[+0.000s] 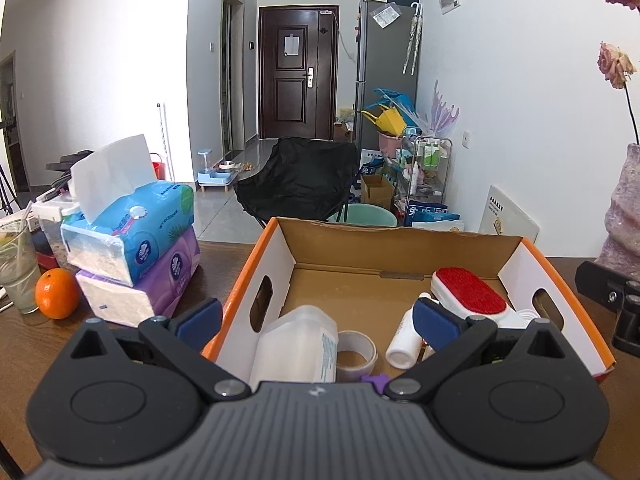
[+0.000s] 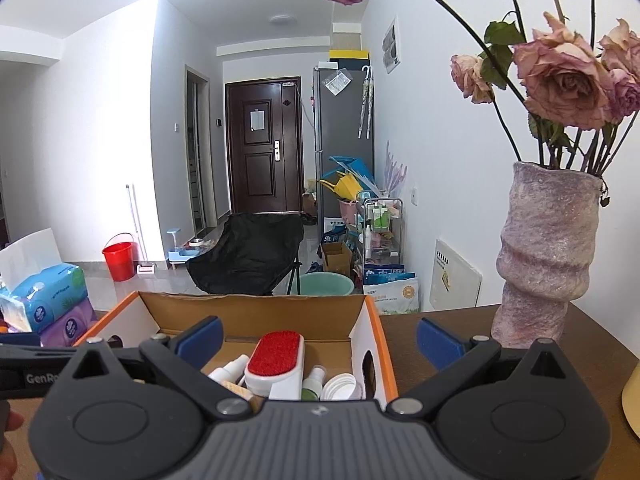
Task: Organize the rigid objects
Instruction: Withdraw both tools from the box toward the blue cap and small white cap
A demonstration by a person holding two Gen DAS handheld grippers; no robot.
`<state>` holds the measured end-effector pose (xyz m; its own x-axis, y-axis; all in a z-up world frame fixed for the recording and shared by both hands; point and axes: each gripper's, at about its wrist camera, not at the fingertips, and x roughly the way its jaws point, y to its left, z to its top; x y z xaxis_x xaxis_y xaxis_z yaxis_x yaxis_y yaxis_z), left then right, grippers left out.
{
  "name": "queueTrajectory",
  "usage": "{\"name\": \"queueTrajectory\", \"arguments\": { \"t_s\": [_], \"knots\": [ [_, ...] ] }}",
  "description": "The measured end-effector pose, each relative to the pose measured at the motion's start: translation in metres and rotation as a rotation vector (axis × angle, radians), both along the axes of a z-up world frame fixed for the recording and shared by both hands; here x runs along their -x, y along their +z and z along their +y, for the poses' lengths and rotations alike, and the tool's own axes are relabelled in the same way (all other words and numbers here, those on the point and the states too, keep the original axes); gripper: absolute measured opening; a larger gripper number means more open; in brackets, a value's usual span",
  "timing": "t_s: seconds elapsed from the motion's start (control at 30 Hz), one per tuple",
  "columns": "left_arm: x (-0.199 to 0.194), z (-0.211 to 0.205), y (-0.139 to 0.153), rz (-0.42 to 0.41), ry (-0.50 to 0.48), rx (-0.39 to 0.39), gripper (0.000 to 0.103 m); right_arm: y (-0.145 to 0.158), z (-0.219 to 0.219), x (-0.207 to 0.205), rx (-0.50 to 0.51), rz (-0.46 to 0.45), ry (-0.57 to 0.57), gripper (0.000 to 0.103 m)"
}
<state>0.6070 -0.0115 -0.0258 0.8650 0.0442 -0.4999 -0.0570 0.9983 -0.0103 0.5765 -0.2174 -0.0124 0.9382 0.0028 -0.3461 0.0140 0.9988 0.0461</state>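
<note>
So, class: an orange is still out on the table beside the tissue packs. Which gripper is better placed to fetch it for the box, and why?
Probably the left gripper. It is open and empty, and the orange sits on its side of the box. The right gripper faces the box's far side, near the vase.

Home: entry door [image 1: 298, 76], fridge [image 1: 384, 68], tissue packs [image 1: 136, 236], flower vase [image 2: 544, 256] on table

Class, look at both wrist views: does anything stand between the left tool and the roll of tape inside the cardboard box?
Nothing visible does. The left tool is open above the cardboard box, and the roll of tape lies uncovered between the translucent jug and the white bottle, which crowd its sides.
</note>
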Motion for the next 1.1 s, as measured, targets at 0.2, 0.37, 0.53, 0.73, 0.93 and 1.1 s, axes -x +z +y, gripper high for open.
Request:
{"name": "queueTrajectory", "arguments": {
  "t_s": [0.2,0.37,0.53,0.73,0.93,1.1],
  "knots": [
    [0.02,0.004,0.001,0.005,0.001,0.004,0.103,0.001,-0.002,0.02,0.006,-0.015,-0.005,0.103],
    [0.04,0.007,0.001,0.015,0.003,0.008,0.103,0.001,-0.002,0.041,0.008,-0.022,-0.003,0.103],
    [0.061,0.007,0.0,0.024,0.002,0.013,0.103,0.0,-0.002,0.06,0.01,-0.027,-0.006,0.103],
    [0.085,0.01,-0.002,0.045,-0.001,0.025,0.103,-0.002,0.0,0.085,0.015,-0.026,-0.008,0.103],
    [0.108,0.01,-0.005,0.061,-0.009,0.026,0.103,-0.007,0.0,0.109,0.016,-0.021,-0.004,0.103],
    [0.126,0.01,-0.007,0.076,-0.014,0.028,0.103,-0.012,0.0,0.126,0.011,-0.022,-0.007,0.103]
  ]
}}
